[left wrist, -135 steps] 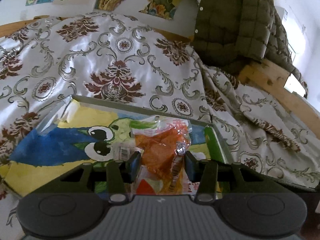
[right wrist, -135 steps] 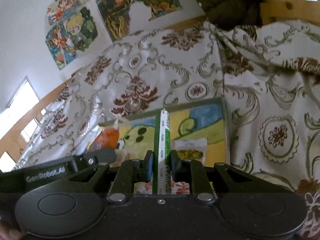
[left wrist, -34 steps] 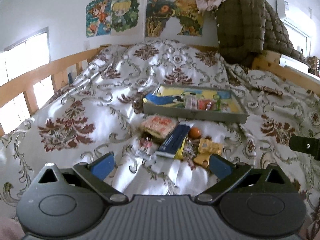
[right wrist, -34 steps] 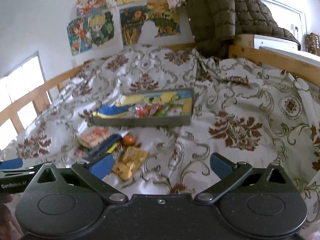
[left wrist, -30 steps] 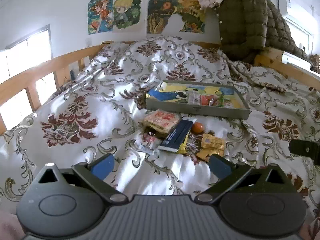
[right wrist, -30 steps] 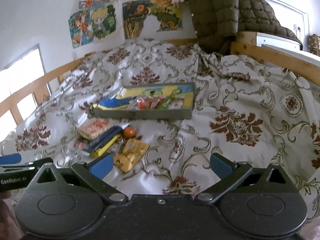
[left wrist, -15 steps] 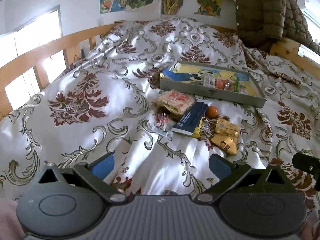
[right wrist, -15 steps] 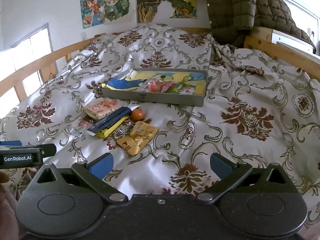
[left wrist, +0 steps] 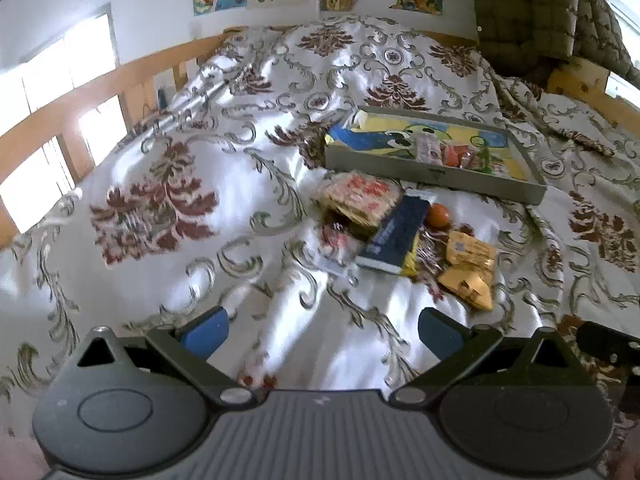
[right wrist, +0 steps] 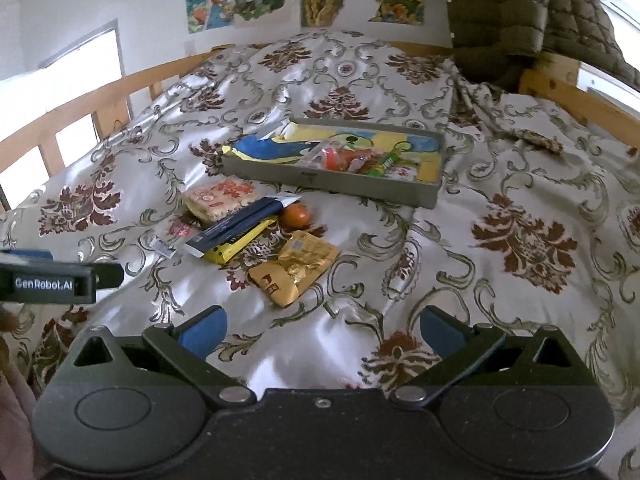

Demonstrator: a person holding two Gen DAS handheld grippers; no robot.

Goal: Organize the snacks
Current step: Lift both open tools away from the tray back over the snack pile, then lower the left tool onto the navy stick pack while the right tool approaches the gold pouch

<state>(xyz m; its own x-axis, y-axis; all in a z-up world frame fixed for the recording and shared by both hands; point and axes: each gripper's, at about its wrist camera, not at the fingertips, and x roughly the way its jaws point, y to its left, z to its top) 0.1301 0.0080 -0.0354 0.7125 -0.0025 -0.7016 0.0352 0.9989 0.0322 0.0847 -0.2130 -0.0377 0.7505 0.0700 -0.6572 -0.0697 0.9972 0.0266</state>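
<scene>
A grey tray (right wrist: 360, 184) with a cartoon liner sits on the bed and holds several snack packets; it also shows in the left wrist view (left wrist: 400, 168). In front of it lie loose snacks: a red-printed packet (right wrist: 218, 198), a dark blue box (right wrist: 240, 226) on a yellow packet, an orange (right wrist: 295, 215) and gold packets (right wrist: 298, 266). My left gripper (left wrist: 320, 326) and right gripper (right wrist: 322, 326) are both open and empty, held back from the snacks above the bedspread.
The patterned satin bedspread (right wrist: 520, 220) covers the bed. A wooden rail (left wrist: 100, 92) runs along the left and another (right wrist: 580, 104) along the right. A green quilted jacket (right wrist: 520, 12) hangs at the head. The left gripper's side shows in the right wrist view (right wrist: 48, 282).
Both grippers have let go of their snacks into the tray, opened, and drawn far back. Over the last second both have dipped closer to the loose snacks.
</scene>
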